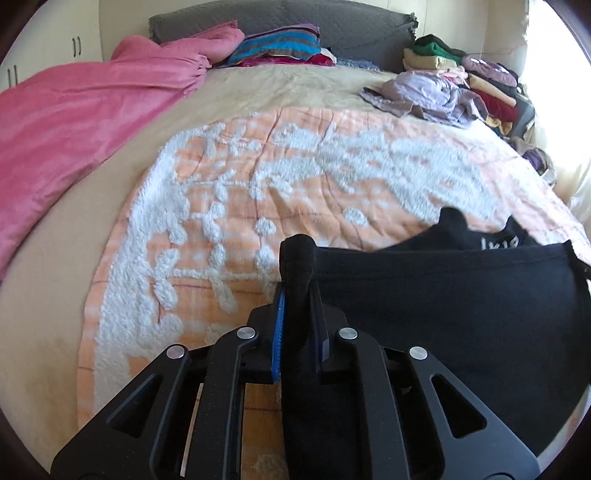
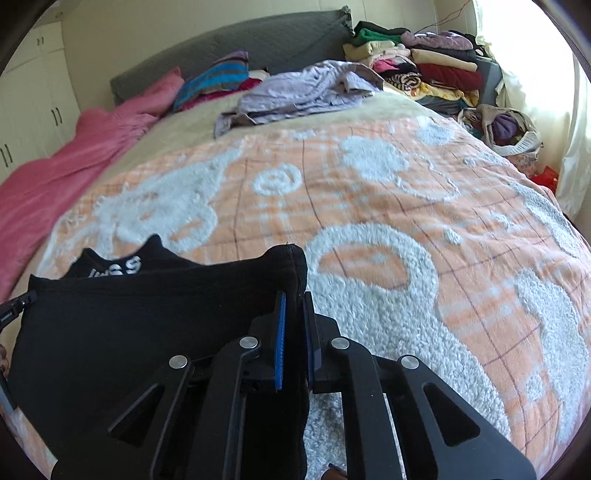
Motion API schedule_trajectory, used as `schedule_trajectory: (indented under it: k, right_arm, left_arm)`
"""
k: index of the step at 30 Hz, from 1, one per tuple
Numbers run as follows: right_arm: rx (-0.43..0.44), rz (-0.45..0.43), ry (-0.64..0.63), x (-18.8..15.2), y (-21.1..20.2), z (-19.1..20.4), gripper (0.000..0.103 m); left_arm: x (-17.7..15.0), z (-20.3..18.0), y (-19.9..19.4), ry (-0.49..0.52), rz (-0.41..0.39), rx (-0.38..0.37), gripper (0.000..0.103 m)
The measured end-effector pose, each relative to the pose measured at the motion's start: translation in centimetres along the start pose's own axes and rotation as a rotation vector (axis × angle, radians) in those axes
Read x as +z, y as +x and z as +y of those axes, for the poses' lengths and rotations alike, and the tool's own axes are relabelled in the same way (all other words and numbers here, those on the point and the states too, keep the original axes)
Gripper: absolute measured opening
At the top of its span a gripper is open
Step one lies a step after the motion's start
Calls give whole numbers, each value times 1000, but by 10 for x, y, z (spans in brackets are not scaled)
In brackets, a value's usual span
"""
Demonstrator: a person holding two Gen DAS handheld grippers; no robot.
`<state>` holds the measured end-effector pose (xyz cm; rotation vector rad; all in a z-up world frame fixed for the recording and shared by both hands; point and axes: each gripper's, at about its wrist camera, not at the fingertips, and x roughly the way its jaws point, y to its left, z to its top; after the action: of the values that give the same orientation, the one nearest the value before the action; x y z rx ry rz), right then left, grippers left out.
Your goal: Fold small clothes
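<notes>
From the left wrist, the left gripper (image 1: 297,295) is clenched on one corner of a small black garment (image 1: 443,295), a bunched nub of cloth poking up past the blue pads. The rest of the piece stretches away toward the right side of the picture, over the near edge of the orange-and-white blanket (image 1: 258,184) that covers the bed. White lettering shows on a layer behind the taut top hem. A pink blanket (image 1: 74,122) lies along the bed's far-left side, and a lilac heap (image 1: 424,92) and stacked clothes (image 1: 480,77) sit at the far corner by the grey headboard (image 1: 295,22).

From the right wrist, the right gripper (image 2: 293,321) is likewise clamped on the opposite corner of the black garment (image 2: 129,325), seam visible at the tip — so the piece hangs held between both hands near the blanket's (image 2: 369,184) front edge.

The step in hand looks like spreading or laying the piece before a fold. To do it well, I'd keep the hem evenly taut, both corners level, and lower it flat onto open blanket — letting the hanging part touch first, so no wrinkle gets trapped underneath.
</notes>
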<state>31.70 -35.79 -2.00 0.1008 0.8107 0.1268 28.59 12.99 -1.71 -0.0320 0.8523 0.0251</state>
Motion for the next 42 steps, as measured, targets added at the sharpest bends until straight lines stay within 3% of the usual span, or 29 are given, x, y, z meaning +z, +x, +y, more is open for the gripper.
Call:
schedule_trajectory:
  k: [3,7,10,19,22,28,37,40,42]
  right_arm:
    - [-31,11,-8,-4,2,0,10]
    - [-69,2,-19,-8,-4,0,28]
    - [-79,-22,-22,-13,-15,2,42]
    - [-26,-74,-66,-37,-54,23,55]
    - [-9,-88,-93,-46,-67,34,62]
    - [29,-31,-105,-76,-73,45,63]
    - [-9,-26,-119,-112,-88,47,65]
    - [-8,-50,-133,-117,-96,50,74]
    - [-2,-64,-138,-119,-99,52,81]
  left_arm:
    - [-1,-4,-5,21,-13,24,14]
    - [-5,-4,-9,10,-8,47,31]
    - [-7,-4,-13,11,-6,53,37]
    - [-25,-13,-32,31,7,16,59]
    - [-36,-16,-40,50,9,10,62]
    - [-51,-17,-43,50,41,-13,68]
    - [-73,-9,-59,27,48,-68,73]
    - [-77,-7,-73,20,23,-74,81]
    - [-80,-7,-82,15,16,-91,81]
